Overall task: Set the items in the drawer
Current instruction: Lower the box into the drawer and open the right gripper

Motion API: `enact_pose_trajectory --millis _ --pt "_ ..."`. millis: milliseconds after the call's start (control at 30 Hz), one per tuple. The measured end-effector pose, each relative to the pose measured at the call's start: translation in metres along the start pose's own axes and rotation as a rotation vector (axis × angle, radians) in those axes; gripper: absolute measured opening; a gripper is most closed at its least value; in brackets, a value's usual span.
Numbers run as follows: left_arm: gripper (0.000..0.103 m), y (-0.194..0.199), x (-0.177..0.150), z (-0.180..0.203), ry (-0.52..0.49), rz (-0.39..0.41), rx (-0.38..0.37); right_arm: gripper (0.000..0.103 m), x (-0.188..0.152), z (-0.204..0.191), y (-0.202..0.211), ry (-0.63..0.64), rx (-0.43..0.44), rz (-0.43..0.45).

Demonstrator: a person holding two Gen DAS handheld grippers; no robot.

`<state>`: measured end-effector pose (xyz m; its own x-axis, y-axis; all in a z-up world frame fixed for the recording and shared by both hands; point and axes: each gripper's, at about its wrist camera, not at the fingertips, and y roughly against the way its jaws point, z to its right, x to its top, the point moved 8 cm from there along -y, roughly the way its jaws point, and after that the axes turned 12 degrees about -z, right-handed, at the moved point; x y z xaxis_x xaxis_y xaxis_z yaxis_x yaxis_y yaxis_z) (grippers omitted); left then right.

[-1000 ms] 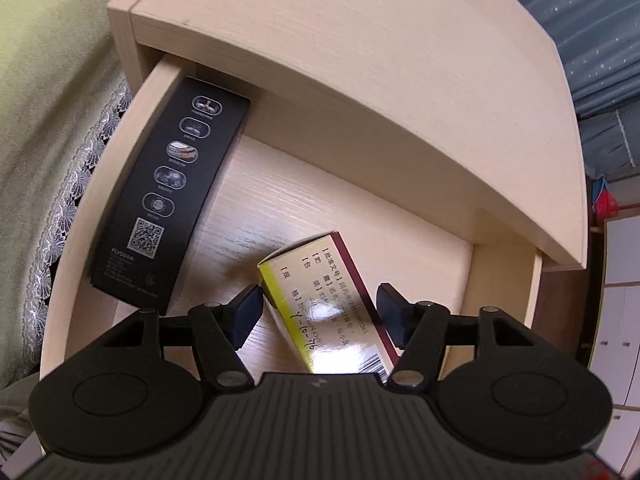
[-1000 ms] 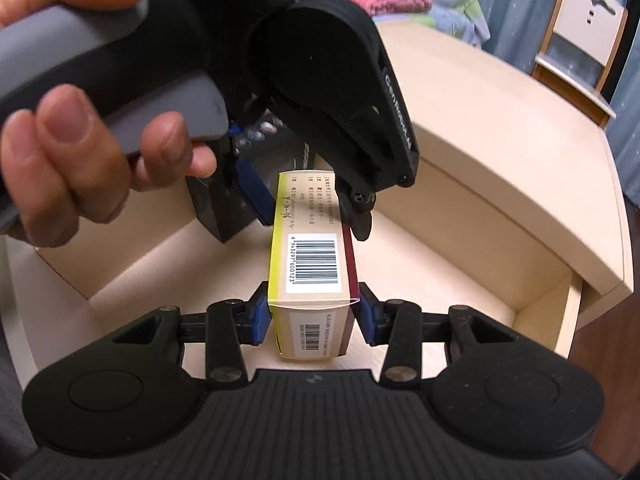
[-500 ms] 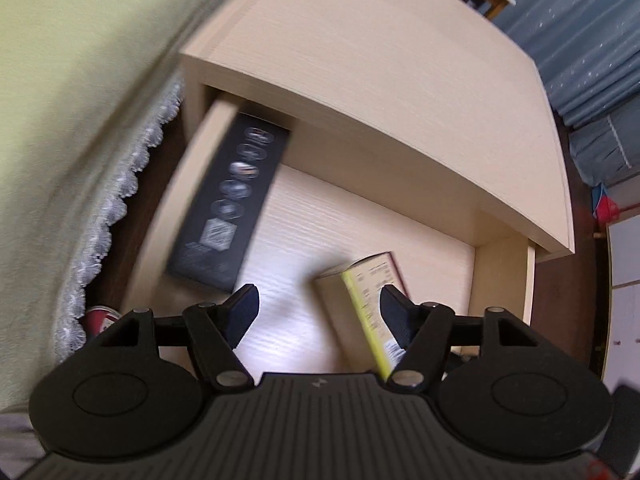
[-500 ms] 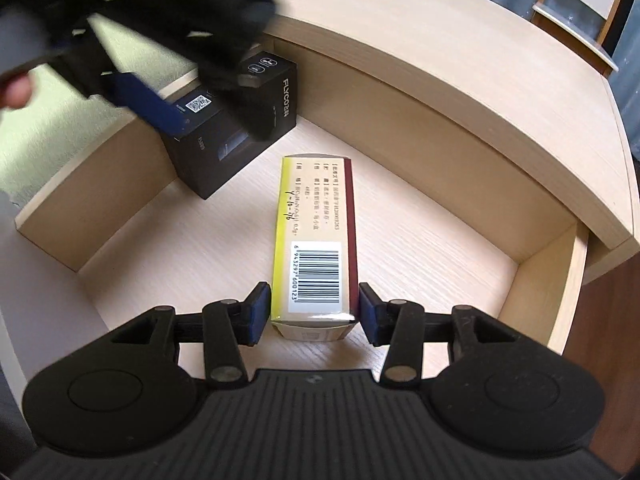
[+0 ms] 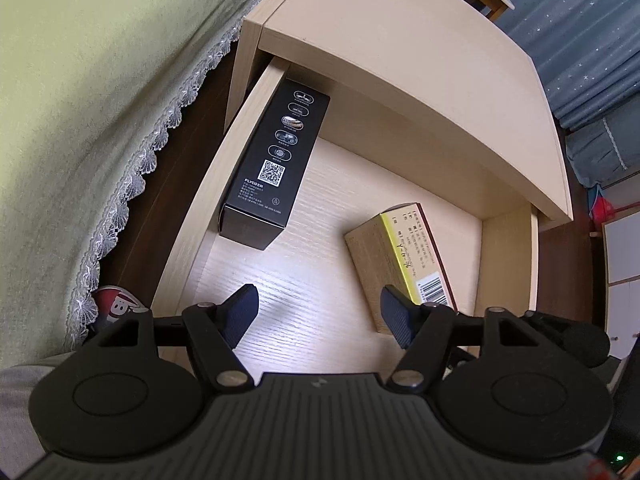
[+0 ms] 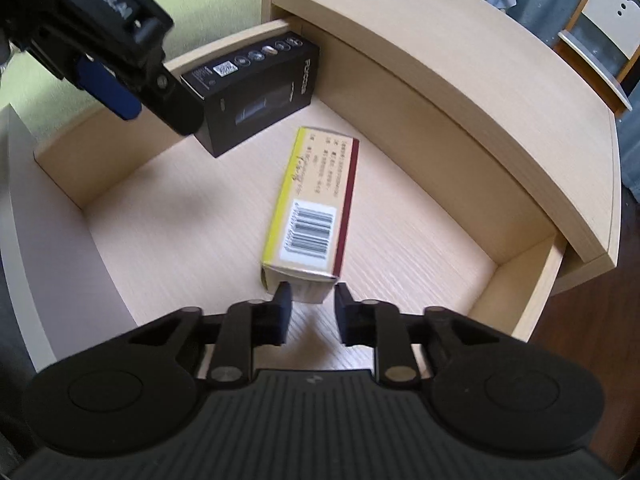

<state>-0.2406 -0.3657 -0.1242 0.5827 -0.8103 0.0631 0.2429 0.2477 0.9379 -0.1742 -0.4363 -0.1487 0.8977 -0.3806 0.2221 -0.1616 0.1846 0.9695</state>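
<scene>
Inside pale wooden drawer [image 6: 516, 288]: long black carton [image 5: 276, 160], yellow-edged cardboard box [image 6: 312, 208] laid | left gripper [image 5: 320, 312], right gripper [image 6: 309, 300] spread, empty | closing judged left.

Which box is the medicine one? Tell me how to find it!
Look inside the open wooden drawer. Two boxes lie on its floor: a long black box along the left wall, and the medicine box in the middle. It is tan, with a yellow stripe and a barcode.
</scene>
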Motion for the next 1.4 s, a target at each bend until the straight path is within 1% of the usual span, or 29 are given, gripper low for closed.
enact_pose_trajectory --millis 200,400,500,567,600,733,800,933,1100,1233,1400 --pt "0.068 -0.005 0.002 0.001 -0.011 0.007 0.007 0.015 0.020 -0.011 -0.019 -0.015 0.028 0.005" --pt "0.068 -0.011 0.003 -0.001 -0.007 -0.006 0.011 0.015 0.050 -0.021 -0.035 -0.069 0.123 0.023" --pt "0.068 -0.012 0.003 -0.001 -0.019 -0.008 0.027 0.017 0.053 -0.018 -0.033 -0.092 0.157 0.034" --pt "0.068 -0.012 0.002 0.000 -0.039 -0.007 0.045 0.019 0.050 -0.015 -0.029 -0.090 0.172 0.040" --pt "0.068 -0.012 0.002 0.001 -0.049 -0.004 0.055 0.020 0.047 -0.013 -0.028 -0.089 0.167 0.037" --pt "0.068 -0.012 0.002 0.003 -0.093 0.006 0.096 0.020 0.037 -0.003 -0.033 -0.089 0.154 0.012" --pt "0.068 -0.014 0.000 0.004 -0.110 0.007 0.115 0.020 0.038 -0.001 -0.038 -0.087 0.143 -0.001" --pt "0.068 -0.017 -0.002 0.004 -0.119 -0.001 0.125 0.020 0.050 -0.005 -0.043 -0.071 0.144 -0.001" --pt "0.068 -0.017 0.000 0.001 -0.113 0.002 0.129 0.020 0.072 -0.010 -0.050 -0.064 0.134 0.022" --pt "0.068 -0.018 0.001 0.000 -0.109 0.003 0.132 0.020 0.089 -0.012 -0.057 -0.081 0.170 0.050" --pt "0.068 -0.019 0.002 -0.002 -0.113 0.005 0.134 0.020 0.089 -0.008 -0.061 -0.101 0.163 0.043"
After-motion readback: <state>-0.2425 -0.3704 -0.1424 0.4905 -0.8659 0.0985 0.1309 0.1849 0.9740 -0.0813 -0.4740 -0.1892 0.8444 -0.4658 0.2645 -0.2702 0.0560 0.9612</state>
